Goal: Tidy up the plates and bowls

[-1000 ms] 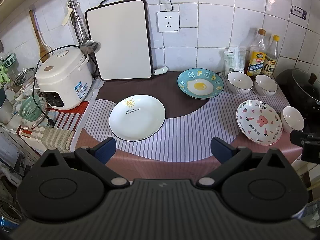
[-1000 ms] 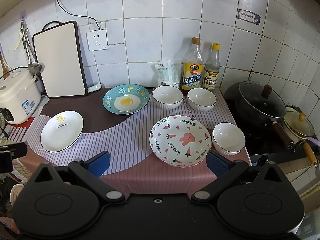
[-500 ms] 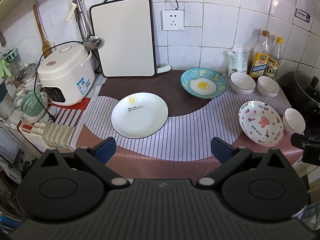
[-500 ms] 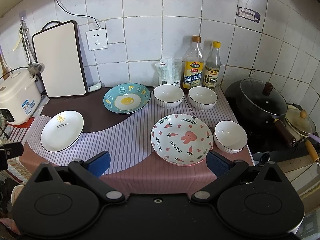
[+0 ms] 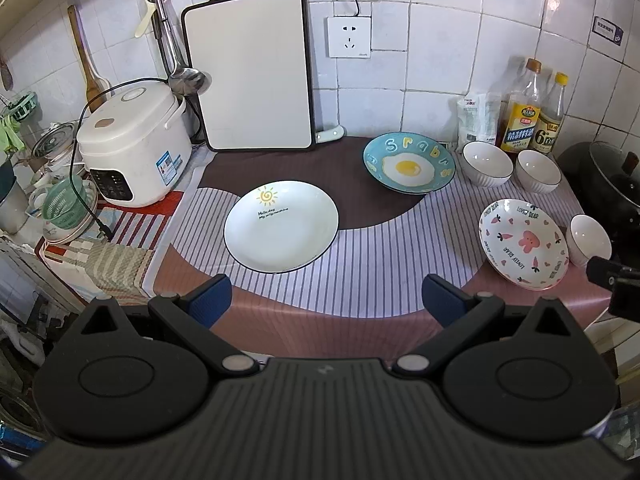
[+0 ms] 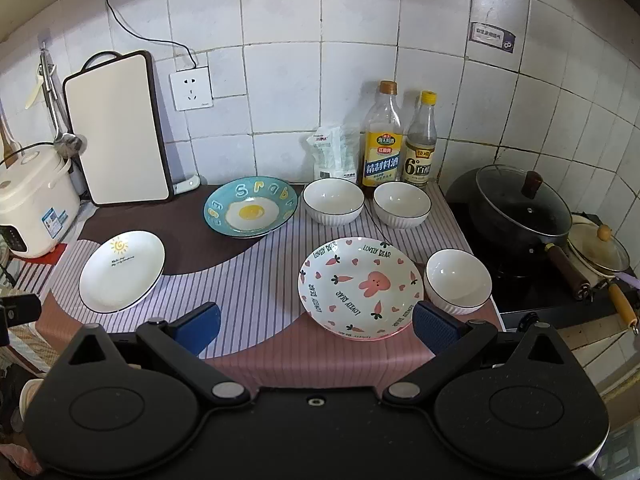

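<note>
Nothing is tidied yet: the sun plate [image 5: 281, 226], egg plate [image 5: 409, 168], bunny plate [image 6: 361, 288] and three white bowls [image 6: 333, 201] all sit apart on the table [image 5: 372, 280], and the left gripper [image 5: 326, 300] and right gripper [image 6: 316, 326] hover with fingers wide open, holding nothing.

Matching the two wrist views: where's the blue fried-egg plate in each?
Left wrist: blue fried-egg plate sits upper right of centre, left of two white bowls.
Right wrist: same plate sits left of centre, mid-height.
Shared landmark: the wall socket above it in both.
</note>
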Motion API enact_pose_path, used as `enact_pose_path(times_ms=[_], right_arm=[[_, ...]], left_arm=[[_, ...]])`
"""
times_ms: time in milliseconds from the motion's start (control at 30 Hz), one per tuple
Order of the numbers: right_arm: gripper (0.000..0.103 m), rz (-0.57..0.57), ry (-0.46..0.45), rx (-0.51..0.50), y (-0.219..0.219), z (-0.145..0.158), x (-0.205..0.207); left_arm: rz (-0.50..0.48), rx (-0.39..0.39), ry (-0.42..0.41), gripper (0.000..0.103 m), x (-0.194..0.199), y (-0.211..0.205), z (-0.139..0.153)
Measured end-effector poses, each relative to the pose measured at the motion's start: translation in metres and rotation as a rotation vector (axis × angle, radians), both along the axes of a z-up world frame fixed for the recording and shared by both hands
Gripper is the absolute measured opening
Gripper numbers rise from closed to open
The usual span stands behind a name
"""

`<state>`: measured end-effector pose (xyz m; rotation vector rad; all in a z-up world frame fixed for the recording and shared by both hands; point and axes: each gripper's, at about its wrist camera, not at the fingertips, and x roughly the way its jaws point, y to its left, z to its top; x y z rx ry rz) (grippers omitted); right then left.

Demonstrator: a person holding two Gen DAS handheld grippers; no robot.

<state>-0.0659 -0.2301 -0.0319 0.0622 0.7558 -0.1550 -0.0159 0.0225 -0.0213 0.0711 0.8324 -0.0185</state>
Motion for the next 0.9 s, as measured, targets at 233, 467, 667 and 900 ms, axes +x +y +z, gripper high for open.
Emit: enact_pose_path(times_ms=[233, 467, 667, 900], right_arm=[[0.103, -0.017, -0.009, 0.01, -0.0026, -0.0012, -0.0021], [0.103, -0.033, -0.025, -0.022, -0.003, -0.0014, -0.0038], [0.103, -0.031, -0.031, -0.016, -0.0036, -0.0008, -0.0044], [0.103, -0.034, -0.032, -0.01, -0.0045, -0.0024, -0.0047]], left_arm=[[-0.003, 0.012, 0.011, 0.103, 0.0, -0.0009, -0.0021], [0.001, 0.018, 0.01, 0.103, -0.0009, 0.0, -0.0015], [0.007, 0.057, -0.006, 0.103, -0.0017, -0.0012, -0.002], [0.003, 0.043, 0.01, 0.103, -0.0017, 0.0026, -0.0051]])
